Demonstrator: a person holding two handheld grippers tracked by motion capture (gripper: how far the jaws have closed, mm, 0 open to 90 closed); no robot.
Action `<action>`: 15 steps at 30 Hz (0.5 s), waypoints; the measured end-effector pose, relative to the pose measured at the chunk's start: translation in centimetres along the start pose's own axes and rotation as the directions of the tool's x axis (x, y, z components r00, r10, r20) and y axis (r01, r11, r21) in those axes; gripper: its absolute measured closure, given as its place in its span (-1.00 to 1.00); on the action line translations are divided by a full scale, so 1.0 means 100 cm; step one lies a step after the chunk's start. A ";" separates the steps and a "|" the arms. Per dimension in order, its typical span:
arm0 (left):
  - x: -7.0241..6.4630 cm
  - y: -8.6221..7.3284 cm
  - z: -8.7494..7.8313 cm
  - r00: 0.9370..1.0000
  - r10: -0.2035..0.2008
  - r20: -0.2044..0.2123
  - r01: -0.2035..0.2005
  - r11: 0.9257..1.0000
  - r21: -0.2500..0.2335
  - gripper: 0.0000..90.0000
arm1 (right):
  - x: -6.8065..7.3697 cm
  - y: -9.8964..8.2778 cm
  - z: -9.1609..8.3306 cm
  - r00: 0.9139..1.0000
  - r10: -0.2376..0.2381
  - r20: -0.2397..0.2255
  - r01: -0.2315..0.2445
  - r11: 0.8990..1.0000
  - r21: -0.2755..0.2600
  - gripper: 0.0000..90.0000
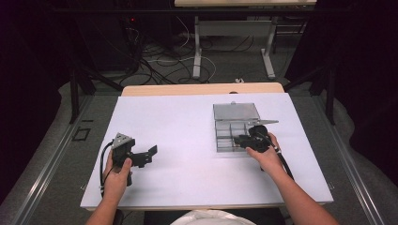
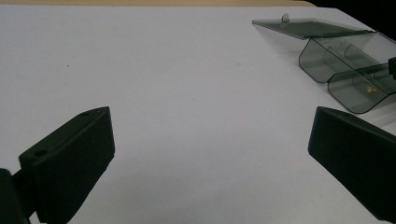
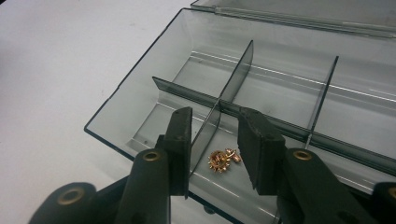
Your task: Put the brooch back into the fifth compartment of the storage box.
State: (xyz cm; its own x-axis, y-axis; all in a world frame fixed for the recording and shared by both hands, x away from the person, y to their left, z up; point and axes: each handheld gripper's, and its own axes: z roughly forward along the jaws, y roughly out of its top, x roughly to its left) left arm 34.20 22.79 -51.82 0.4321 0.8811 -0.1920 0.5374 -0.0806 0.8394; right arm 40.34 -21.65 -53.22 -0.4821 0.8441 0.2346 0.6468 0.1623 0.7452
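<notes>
A clear smoky plastic compartment box (image 1: pixel 224 140) lies at the right of the white table with its lid (image 1: pixel 236 111) folded back. In the right gripper view a small gold trinket (image 3: pixel 223 159) rests on the floor of a near compartment of the box (image 3: pixel 140 112). My right gripper (image 3: pixel 217 114) hangs over that compartment, jaws a little apart on either side of a divider, and the trinket lies loose below them. In the high view the right gripper (image 1: pixel 244 139) is at the box's near right corner. My left gripper (image 1: pixel 148 155) rests on the table at the left, open and holding nothing.
The left gripper view looks across bare white table between its wide jaws (image 2: pixel 210 116) to the box (image 2: pixel 345 60), where the gold trinket (image 2: pixel 371 89) glints in a near compartment. Beyond the table's far edge stand desk legs and tangled cables (image 1: pixel 155 61).
</notes>
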 end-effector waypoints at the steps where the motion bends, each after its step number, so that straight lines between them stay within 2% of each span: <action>1: 0.000 0.000 0.000 1.000 -0.001 0.000 0.001 1.000 0.000 -0.99 | 0.000 0.000 0.000 1.000 -0.003 -0.002 0.003 1.000 -0.003 0.44; 4: -0.001 -0.001 0.000 1.000 -0.005 -0.001 0.005 1.000 -0.001 -0.99 | 0.001 0.000 -0.001 1.000 -0.006 -0.011 0.006 1.000 -0.010 0.37; 6: 0.000 -0.001 0.000 1.000 -0.002 0.000 0.002 1.000 0.001 -0.99 | 0.001 0.001 -0.001 1.000 -0.029 -0.012 0.028 0.999 -0.021 0.34; 9: 0.000 0.000 0.000 1.000 -0.001 0.002 0.001 1.000 0.001 -0.99 | 0.003 0.001 -0.001 1.000 -0.018 -0.020 0.018 1.000 -0.012 0.31; 14: 0.000 0.000 0.001 1.000 -0.002 0.007 0.002 1.000 0.004 -0.99 | 0.003 0.002 -0.001 0.998 -0.058 -0.030 0.057 0.998 -0.030 0.22; 15: 0.000 -0.001 0.001 1.000 -0.002 0.008 0.002 1.000 0.004 -0.99 | 0.004 0.003 -0.002 0.998 -0.053 -0.031 0.052 0.998 -0.036 0.20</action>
State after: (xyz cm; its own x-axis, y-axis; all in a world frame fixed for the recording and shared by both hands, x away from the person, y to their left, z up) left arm 34.22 22.74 -51.90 0.4365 0.8778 -0.1975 0.5408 -0.0805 0.8373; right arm 40.23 -21.40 -52.84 -0.5336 0.8182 0.2142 0.5995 0.1872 0.7782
